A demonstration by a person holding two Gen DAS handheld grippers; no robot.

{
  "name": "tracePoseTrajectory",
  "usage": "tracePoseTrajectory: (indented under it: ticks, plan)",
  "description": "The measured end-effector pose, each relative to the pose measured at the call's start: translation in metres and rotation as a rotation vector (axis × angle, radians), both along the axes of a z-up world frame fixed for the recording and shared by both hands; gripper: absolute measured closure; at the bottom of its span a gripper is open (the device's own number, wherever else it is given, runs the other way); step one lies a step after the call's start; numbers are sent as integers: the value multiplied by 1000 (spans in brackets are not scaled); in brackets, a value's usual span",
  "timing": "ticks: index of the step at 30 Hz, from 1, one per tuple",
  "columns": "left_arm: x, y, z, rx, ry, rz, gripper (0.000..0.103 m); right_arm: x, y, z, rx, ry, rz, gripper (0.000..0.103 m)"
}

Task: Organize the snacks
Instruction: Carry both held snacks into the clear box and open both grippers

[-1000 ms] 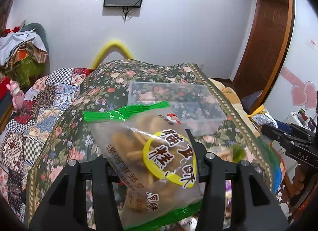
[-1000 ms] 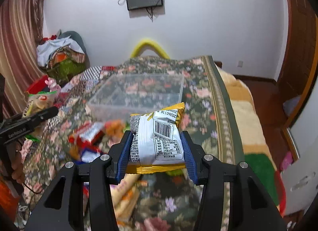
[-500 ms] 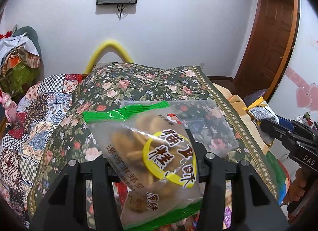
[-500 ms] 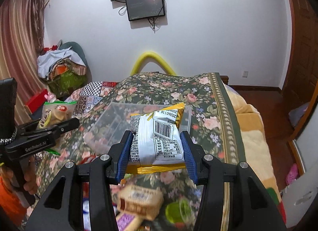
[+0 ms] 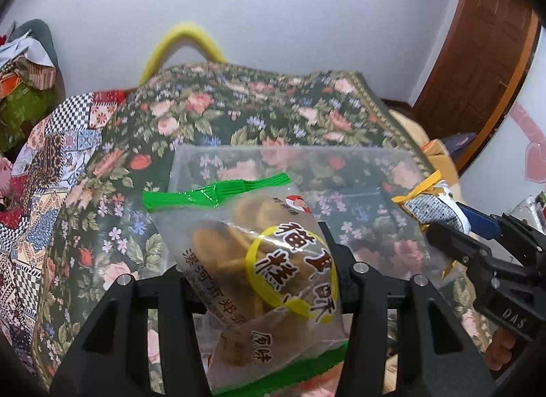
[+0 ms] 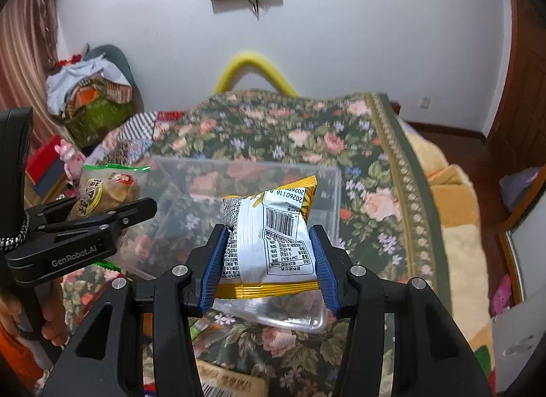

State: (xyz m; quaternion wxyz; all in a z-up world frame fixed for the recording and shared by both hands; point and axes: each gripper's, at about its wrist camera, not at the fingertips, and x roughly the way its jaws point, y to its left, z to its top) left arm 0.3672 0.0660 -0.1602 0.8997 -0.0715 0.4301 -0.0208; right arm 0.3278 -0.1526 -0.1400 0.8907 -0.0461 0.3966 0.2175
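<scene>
Clear glossy film biscuit bag (image 5: pixel 259 270), crimped green seal. White-and-yellow glossy foil-look snack packet (image 6: pixel 273 236), crinkled. Transparent smooth plastic bin (image 6: pixel 327 188), slightly hazy. Matt woven floral bedspread (image 6: pixel 375 192); fuzzy yellow blanket (image 6: pixel 457 233). Left gripper (image 5: pixel 259 281) matt black plastic, metal screws. Right gripper (image 6: pixel 269 260) has ribbed blue rubbery pads (image 6: pixel 213 267). Door (image 5: pixel 477 66) polished wood.

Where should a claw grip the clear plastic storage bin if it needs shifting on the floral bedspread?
Take the clear plastic storage bin by one thin upright wall at the rim, coming from above, one finger inside and one outside. Its body is far too wide to span, and it sits open-topped and upright on the floral bedspread. The near wall looks closest.
</scene>
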Motion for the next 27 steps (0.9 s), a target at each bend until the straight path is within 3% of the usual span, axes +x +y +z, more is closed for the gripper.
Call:
tracePoseTrajectory:
  ticks: [9, 13, 18, 27]
  plan:
    - [19, -5, -28, 9, 84, -36, 54, 18, 14, -28, -67, 95, 61, 57]
    - [19, -5, -27, 18, 78, -32, 46, 19, 18, -30, -80, 86, 60, 56]
    - [7, -4, -8, 28, 21, -37, 40, 12, 18, -21, -93, 44, 58, 42]
    - [-41, -3, 44, 57, -89, -47, 38, -9, -2, 11, -23, 14, 39, 41]
